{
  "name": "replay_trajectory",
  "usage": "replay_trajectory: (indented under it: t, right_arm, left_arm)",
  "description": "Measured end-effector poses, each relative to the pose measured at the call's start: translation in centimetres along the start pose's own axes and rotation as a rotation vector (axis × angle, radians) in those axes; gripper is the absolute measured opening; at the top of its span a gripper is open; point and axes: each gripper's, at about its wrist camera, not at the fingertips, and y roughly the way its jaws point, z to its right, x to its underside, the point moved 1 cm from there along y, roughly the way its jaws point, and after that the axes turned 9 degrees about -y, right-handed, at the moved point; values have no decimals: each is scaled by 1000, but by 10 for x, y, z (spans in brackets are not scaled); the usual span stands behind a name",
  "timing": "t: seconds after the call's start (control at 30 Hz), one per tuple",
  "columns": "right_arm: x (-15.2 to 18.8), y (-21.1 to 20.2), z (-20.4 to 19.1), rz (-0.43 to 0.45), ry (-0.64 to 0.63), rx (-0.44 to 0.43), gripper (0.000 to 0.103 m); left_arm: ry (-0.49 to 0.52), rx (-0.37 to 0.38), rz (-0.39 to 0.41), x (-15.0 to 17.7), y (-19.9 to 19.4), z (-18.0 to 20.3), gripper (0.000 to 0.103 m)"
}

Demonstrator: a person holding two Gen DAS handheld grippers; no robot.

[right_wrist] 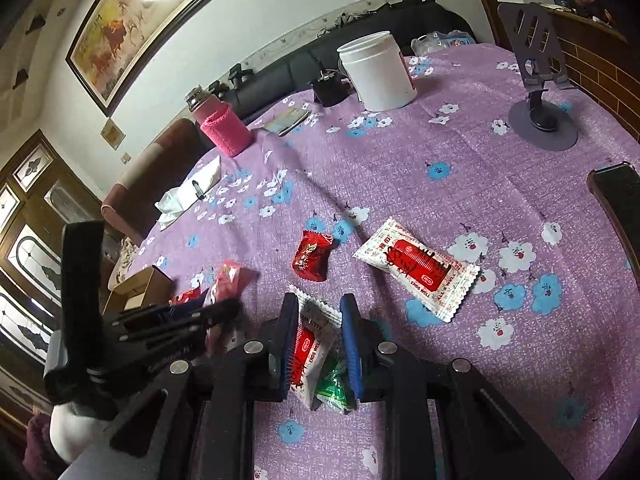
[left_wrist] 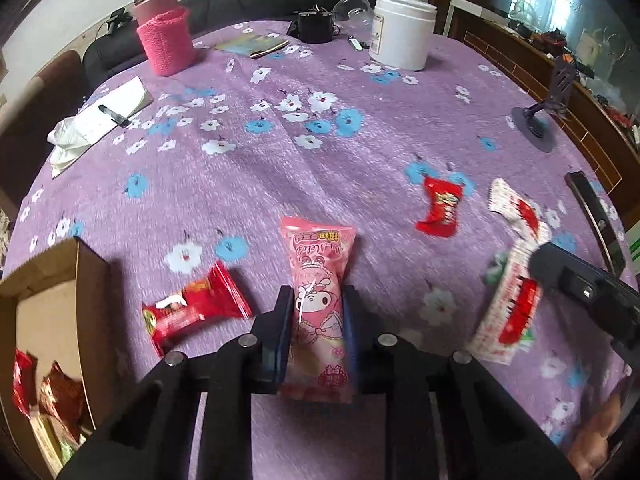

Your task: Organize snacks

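My left gripper (left_wrist: 317, 300) is shut on a pink cartoon snack packet (left_wrist: 318, 280), held just above the purple flowered tablecloth (left_wrist: 280, 168). A cardboard box (left_wrist: 48, 312) with several snacks inside sits at the lower left, and a red packet (left_wrist: 196, 308) lies beside it. My right gripper (right_wrist: 320, 312) is shut on a white and red packet (right_wrist: 312, 344), with a green wrapper (right_wrist: 334, 388) under it. A second white and red packet (right_wrist: 416, 270) and a small red packet (right_wrist: 312, 256) lie ahead on the cloth. The left gripper (right_wrist: 216, 312) with the pink packet also shows in the right wrist view.
At the far side stand a pink-sleeved flask (left_wrist: 162, 32), a white jar (left_wrist: 402, 30), a black cup (left_wrist: 314, 26) and a booklet (left_wrist: 252, 46). A notepad with a pen (left_wrist: 114, 114) lies at left. A phone stand (left_wrist: 540, 120) and a dark phone (left_wrist: 596, 216) sit at right.
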Motion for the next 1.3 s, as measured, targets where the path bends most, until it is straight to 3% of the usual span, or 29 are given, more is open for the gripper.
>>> replay_trajectory:
  t: [0.13, 0.43, 0.73, 0.9, 1.0, 1.03, 1.07, 1.3]
  right_arm:
    - [0, -1, 0, 8, 8, -50, 21]
    - [2, -20, -11, 43, -27, 5, 36]
    - [11, -4, -33, -37, -67, 140, 40]
    - [7, 29, -57, -79, -191, 312, 41]
    - [11, 42, -62, -125, -231, 345, 35]
    - [11, 40, -63, -121, -242, 349, 20]
    - [12, 39, -62, -128, -246, 342, 13]
    - [13, 10, -60, -79, -199, 209, 16]
  left_arm:
    - [-49, 56, 20, 9, -18, -6, 22]
    - [-188, 225, 132, 39, -97, -50, 22]
    - [-358, 290, 209, 86, -140, -120, 23]
    - [-421, 285, 215, 109, -145, -149, 23]
    - [-461, 274, 230, 123, -151, -170, 23]
    - [-474, 269, 237, 127, -152, -177, 23]
    - [-486, 266, 243, 131, -154, -183, 23]
    - [-567, 297, 270, 152, -160, -211, 23]
